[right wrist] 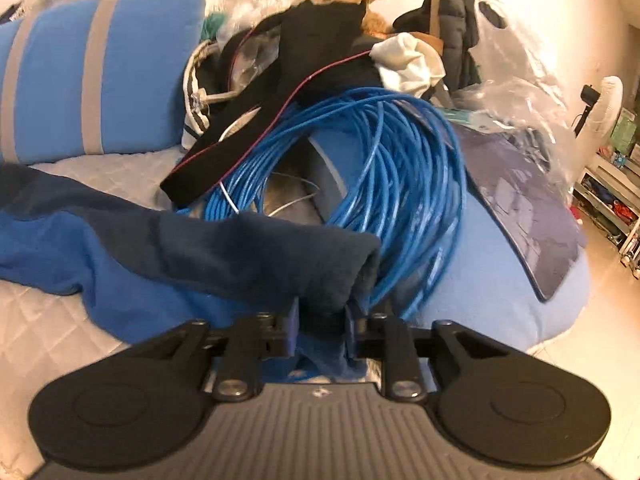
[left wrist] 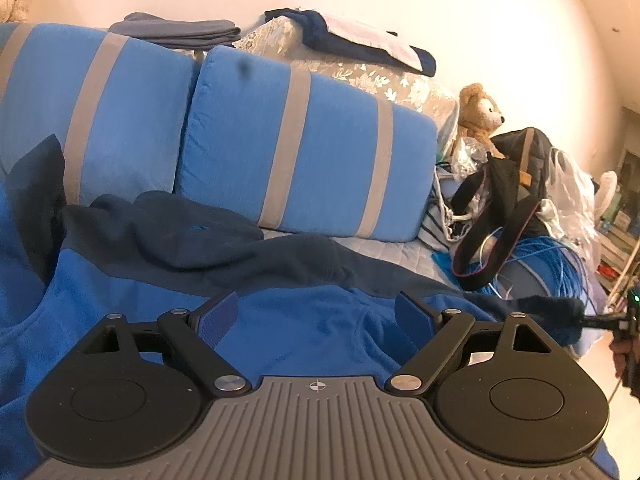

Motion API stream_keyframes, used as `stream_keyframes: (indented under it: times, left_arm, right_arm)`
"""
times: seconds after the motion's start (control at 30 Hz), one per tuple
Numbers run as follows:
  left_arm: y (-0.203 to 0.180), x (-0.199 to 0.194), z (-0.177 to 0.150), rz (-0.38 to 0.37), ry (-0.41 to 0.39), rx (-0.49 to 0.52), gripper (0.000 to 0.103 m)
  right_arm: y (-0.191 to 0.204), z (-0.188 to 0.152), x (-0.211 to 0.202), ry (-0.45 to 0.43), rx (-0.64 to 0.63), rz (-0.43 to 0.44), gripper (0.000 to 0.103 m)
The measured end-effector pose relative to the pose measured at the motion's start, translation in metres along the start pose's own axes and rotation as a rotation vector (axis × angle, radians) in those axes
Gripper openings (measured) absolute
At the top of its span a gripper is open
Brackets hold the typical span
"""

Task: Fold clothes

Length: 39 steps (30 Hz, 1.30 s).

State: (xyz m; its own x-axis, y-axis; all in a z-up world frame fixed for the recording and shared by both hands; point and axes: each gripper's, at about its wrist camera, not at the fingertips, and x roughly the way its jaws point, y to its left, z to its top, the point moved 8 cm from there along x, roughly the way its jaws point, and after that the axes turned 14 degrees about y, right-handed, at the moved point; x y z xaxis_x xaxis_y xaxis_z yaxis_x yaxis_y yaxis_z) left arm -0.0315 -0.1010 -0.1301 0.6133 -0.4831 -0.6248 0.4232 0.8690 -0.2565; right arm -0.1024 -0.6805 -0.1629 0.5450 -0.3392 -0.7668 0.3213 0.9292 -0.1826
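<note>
- Two grippers work over one blue fleece garment [left wrist: 312, 320] that lies spread on a sofa seat with a pale quilted cover [right wrist: 52, 320].
- Nearest in the left wrist view, the left gripper [left wrist: 316, 314] hangs just above the bright blue part of the garment; its two blue pads stand wide apart and nothing is between them.
- Nearest in the right wrist view, the right gripper [right wrist: 320, 320] has its jaws drawn close together, and they pinch the dark navy end of the garment, which looks like a sleeve [right wrist: 280, 264]. The cloth bunches between the pads and is lifted off the seat.
- In the left wrist view this same gripper appears small at the far right edge, with the navy end stretched toward it.
- Behind the bright blue part, the navy upper part of the garment [left wrist: 208, 236] lies in loose folds, near the foot of the back cushions.
- Just beyond the held sleeve is a coil of blue cable [right wrist: 400, 168], and a black strap [right wrist: 256, 128] lies across it.
- Farther back stand blue cushions with grey stripes [left wrist: 304, 152].
- To the right of them there is a pile with a dark bag [left wrist: 524, 160] and clear plastic bags [right wrist: 516, 64].
- A teddy bear [left wrist: 480, 114] sits at the far side of this pile.
- On top of the sofa back, folded clothes [left wrist: 180, 32] rest near the wall.
</note>
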Motion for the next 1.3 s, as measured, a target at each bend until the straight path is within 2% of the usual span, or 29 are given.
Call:
stream_keyframes:
  times: [0.03, 0.23, 0.33, 0.37, 0.5, 0.57, 0.63, 0.77, 0.83, 0.97, 1.17, 1.3]
  left_arm:
    - [0.0, 0.0, 0.0, 0.002, 0.0, 0.0, 0.086]
    - [0.0, 0.003, 0.0, 0.019, 0.006, 0.001, 0.086]
    - [0.001, 0.004, 0.0, 0.028, 0.011, 0.0, 0.086]
    - [0.001, 0.004, 0.0, 0.03, 0.013, -0.001, 0.086]
    - [0.001, 0.005, -0.001, 0.034, 0.017, 0.001, 0.086]
    - [0.001, 0.005, -0.001, 0.033, 0.016, 0.001, 0.086]
    - [0.001, 0.004, -0.001, 0.033, 0.016, 0.001, 0.086]
    - [0.001, 0.003, -0.001, 0.031, 0.014, 0.002, 0.086]
    - [0.001, 0.003, -0.001, 0.03, 0.013, 0.002, 0.086]
    - [0.001, 0.002, -0.001, 0.026, 0.01, 0.002, 0.086]
    - [0.001, 0.002, -0.001, 0.03, 0.011, 0.003, 0.086]
    - [0.001, 0.003, -0.001, 0.033, 0.012, 0.004, 0.086]
  right_arm:
    - [-0.002, 0.008, 0.001, -0.009, -0.002, -0.003, 0.009]
    - [-0.006, 0.06, 0.014, -0.081, -0.047, -0.052, 0.009]
    - [-0.008, 0.067, 0.035, -0.052, -0.079, -0.097, 0.01]
    - [-0.009, 0.068, 0.041, -0.042, -0.085, -0.107, 0.025]
    - [-0.013, 0.065, 0.035, -0.048, -0.065, -0.088, 0.037]
    - [-0.017, 0.06, 0.025, -0.067, -0.053, -0.088, 0.05]
    - [-0.022, 0.054, 0.012, -0.1, -0.045, -0.101, 0.068]
    - [-0.036, 0.037, -0.015, -0.148, 0.017, -0.071, 0.072]
    - [-0.041, 0.025, -0.023, -0.155, 0.031, -0.061, 0.073]
    - [-0.045, -0.005, -0.017, -0.098, 0.031, -0.042, 0.07]
    - [-0.032, -0.024, 0.007, -0.05, -0.017, -0.068, 0.05]
    - [-0.021, -0.022, 0.019, -0.05, -0.051, -0.09, 0.043]
